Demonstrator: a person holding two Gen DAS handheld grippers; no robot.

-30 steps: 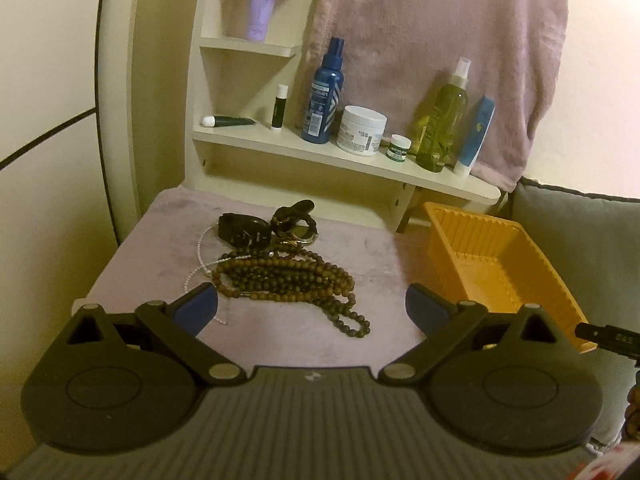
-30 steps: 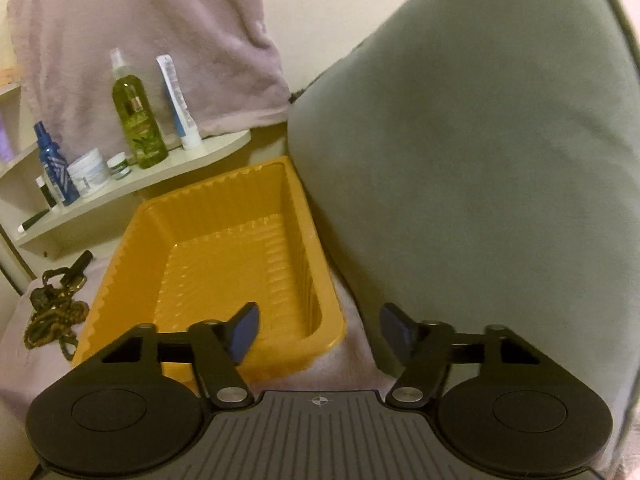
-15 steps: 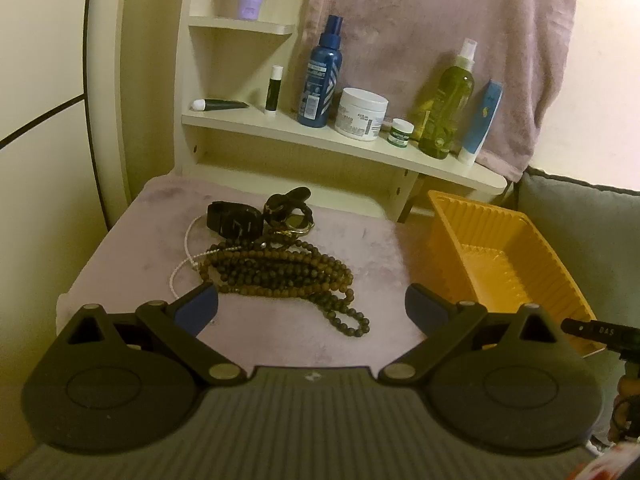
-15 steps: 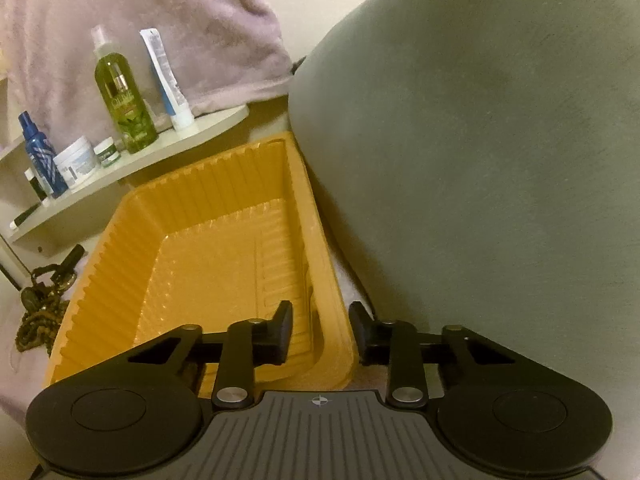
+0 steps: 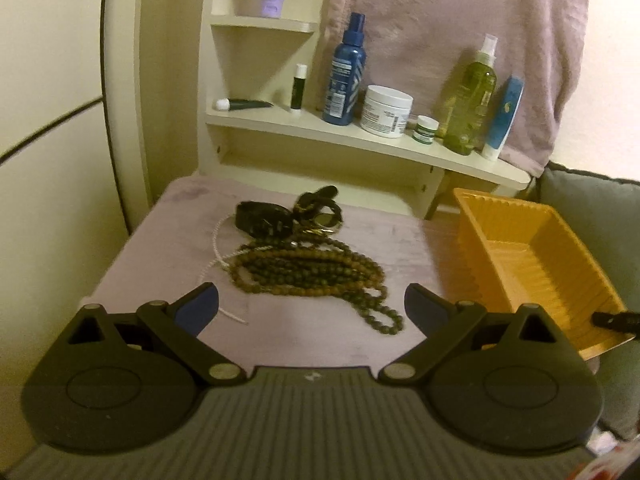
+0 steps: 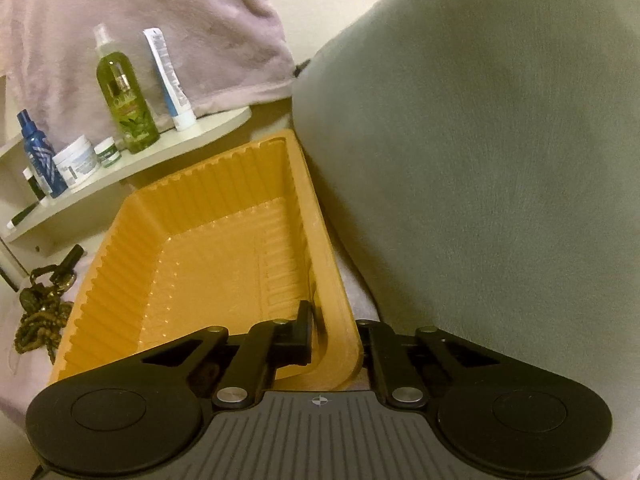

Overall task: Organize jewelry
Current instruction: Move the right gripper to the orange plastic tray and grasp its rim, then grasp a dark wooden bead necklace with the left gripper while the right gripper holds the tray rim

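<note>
1. left wrist view: fingers of the left gripper (image 5: 312, 308) stand wide apart with nothing between them, as they did a second ago, hovering over the mauve cloth-covered table (image 5: 160, 248). ahead of them lies the jewelry: a heap of brown bead necklaces (image 5: 308, 270), a thin white cord (image 5: 214, 248) at its left edge, and behind it a black watch (image 5: 260, 220) and a dark strap with a ring (image 5: 320, 210). the orange plastic tray (image 5: 516, 216) sits to the right of the heap, apart from it, with a black tip of the right gripper at its near corner. the scene is framed much as before, the shelf (image 5: 360, 140) of bottles slightly lower in the picture.
2. right wrist view: the right gripper (image 6: 334, 328), wide open a second ago, has closed onto the tray's (image 6: 316, 216) near right rim: one finger inside the wall, the other outside against the grey cushion (image 6: 480, 160). the tray now looks nearer and larger. the beads (image 6: 36, 320) lie left of the tray.
</note>
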